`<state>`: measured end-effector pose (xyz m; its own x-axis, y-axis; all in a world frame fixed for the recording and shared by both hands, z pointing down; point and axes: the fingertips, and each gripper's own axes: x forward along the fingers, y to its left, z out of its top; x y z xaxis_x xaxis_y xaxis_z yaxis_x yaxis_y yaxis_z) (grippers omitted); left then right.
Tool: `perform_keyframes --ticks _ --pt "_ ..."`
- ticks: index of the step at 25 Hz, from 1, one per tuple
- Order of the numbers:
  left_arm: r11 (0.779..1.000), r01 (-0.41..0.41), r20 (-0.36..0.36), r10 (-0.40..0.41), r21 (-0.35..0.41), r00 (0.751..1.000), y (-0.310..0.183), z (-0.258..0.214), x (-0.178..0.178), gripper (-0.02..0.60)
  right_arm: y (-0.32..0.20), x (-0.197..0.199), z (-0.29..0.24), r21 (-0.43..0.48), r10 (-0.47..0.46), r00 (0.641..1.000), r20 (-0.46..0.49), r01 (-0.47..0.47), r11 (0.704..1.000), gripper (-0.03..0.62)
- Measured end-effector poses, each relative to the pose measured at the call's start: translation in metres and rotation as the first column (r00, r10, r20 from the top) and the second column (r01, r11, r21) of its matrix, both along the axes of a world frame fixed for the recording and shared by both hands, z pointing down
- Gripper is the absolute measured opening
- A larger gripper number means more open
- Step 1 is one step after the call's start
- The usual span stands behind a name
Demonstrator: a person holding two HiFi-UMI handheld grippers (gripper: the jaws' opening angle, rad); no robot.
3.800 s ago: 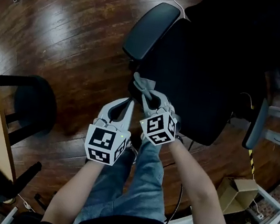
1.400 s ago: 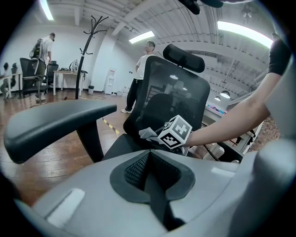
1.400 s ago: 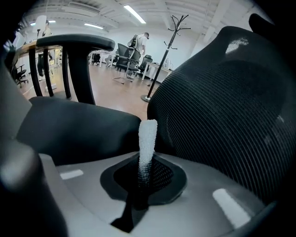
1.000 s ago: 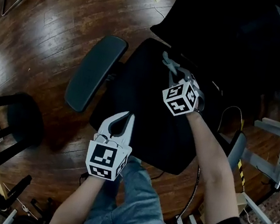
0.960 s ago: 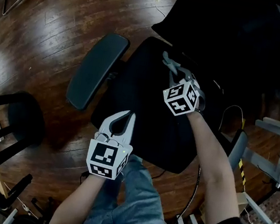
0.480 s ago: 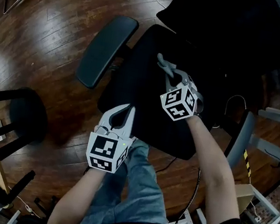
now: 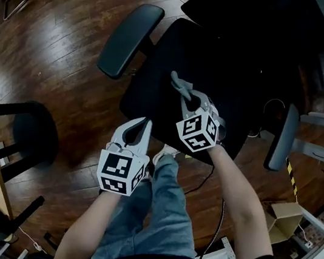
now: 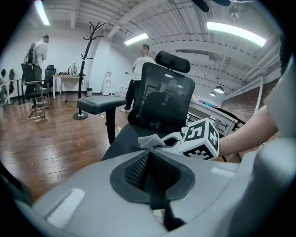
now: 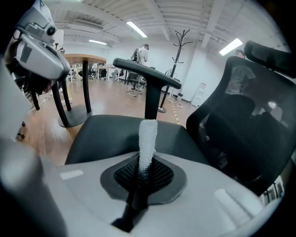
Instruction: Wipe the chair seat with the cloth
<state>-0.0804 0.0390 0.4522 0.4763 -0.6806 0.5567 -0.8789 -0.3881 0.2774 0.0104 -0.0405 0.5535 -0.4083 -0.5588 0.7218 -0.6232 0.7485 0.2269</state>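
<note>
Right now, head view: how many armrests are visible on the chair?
2. One armrest sits beside the seat on the person's left; the other armrest sits beside it on the right. No more seem hidden.

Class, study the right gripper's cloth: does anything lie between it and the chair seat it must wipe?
Nothing visible does. The right gripper is shut on the cloth, over the bare black chair seat. The left gripper, shut and empty, is near the seat's front edge, aside from the cloth.
</note>
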Motion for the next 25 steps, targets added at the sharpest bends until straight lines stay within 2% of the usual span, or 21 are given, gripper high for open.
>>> perform_keyframes --ticks 16,25 --pt "1.0 -0.021 -0.004 0.021 0.021 1.0 0.05 -0.005 -0.021 0.005 0.148 -0.07 0.002 -0.075 0.011 0.993 0.12 -0.002 0.997 0.009" --pt "0.999 -0.041 -0.011 0.041 0.008 0.999 0.065 0.0 -0.017 0.005 0.188 -0.084 0.014 -0.126 0.009 0.991 0.13 0.008 0.992 0.009"
